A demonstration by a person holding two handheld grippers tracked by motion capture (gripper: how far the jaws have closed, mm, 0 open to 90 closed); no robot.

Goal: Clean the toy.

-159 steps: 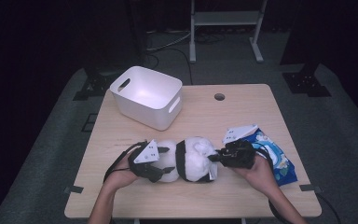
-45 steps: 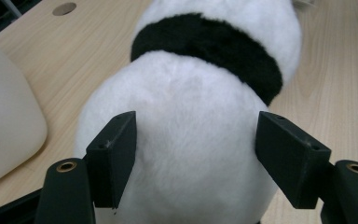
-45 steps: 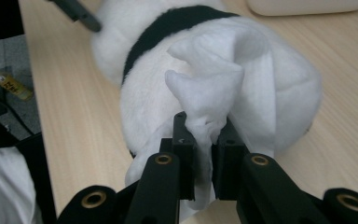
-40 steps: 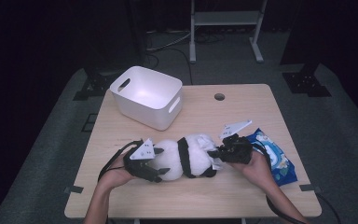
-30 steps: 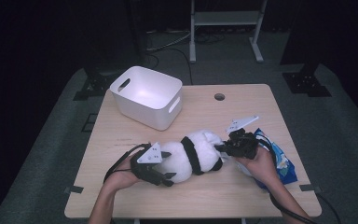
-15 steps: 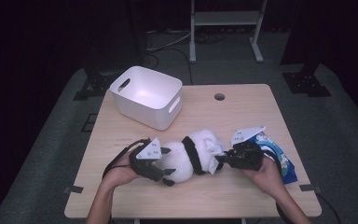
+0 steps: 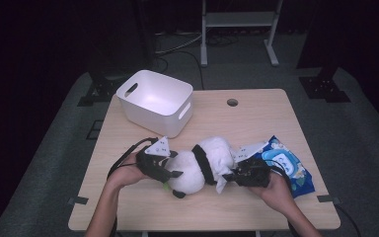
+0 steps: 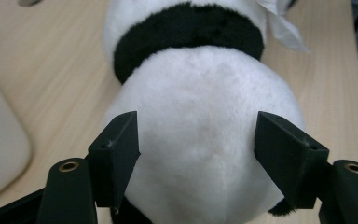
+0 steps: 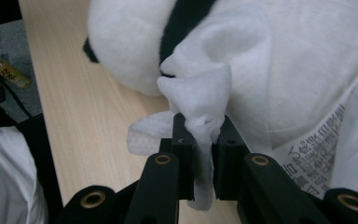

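While the plush panda lies near the front of the surface, the left claw clamps its white body; the right claw pinches a white wipe (pressed against the toy).

The plush panda runs off the left gripper view's bottom edge — its face stays hidden. The print on its label is too blurred to read.
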